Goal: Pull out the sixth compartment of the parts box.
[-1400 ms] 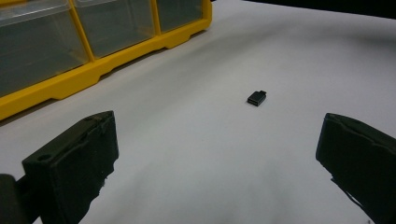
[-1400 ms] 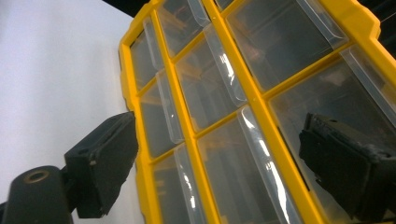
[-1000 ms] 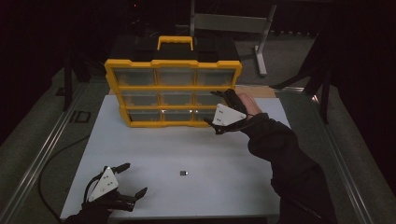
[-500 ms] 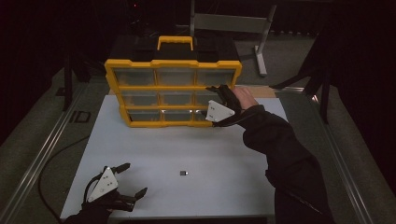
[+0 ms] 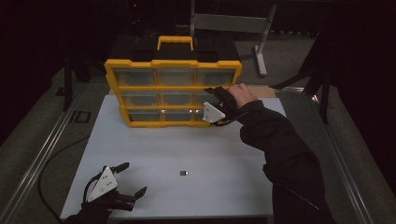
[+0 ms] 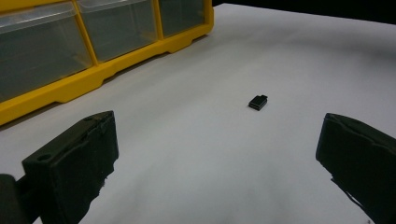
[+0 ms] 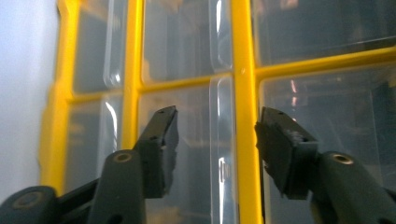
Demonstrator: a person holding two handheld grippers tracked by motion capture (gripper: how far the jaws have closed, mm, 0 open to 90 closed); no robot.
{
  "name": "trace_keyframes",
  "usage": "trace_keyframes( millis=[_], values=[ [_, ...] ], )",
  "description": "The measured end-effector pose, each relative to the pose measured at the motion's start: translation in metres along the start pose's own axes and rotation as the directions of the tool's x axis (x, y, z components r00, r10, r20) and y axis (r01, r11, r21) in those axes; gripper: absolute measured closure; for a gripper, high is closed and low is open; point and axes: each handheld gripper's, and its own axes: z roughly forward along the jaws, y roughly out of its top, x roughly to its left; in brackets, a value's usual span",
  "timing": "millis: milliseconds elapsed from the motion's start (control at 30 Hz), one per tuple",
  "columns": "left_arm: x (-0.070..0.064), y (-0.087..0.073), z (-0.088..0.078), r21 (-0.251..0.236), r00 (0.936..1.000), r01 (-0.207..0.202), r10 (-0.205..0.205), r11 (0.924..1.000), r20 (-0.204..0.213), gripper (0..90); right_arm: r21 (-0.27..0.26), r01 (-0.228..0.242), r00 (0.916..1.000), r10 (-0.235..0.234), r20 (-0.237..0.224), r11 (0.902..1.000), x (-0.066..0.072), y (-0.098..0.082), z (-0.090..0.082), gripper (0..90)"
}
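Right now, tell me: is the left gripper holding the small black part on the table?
No. In the left gripper view the small black part lies alone on the white table, ahead of the open left gripper.

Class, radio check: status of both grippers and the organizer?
Right gripper at organizer drawers, jaws just closing, nothing gripped. Left gripper open, resting. Small black part lies apart.

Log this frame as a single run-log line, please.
right gripper: jaws closing, astride yellow divider of organizer, no grip seen | left gripper: open over table | small black part: untouched
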Motion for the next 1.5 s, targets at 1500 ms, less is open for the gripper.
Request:
trace_keyframes(
  millis=[1500],
  values=[
    [-0.002,0.001,0.004,0.01,0.9997,-0.02,0.02,0.9997,0.014,0.0,0.246,0.103,0.9875,-0.129,0.091,0.9637,0.016,0.035,0.027,69.7]
  ],
)
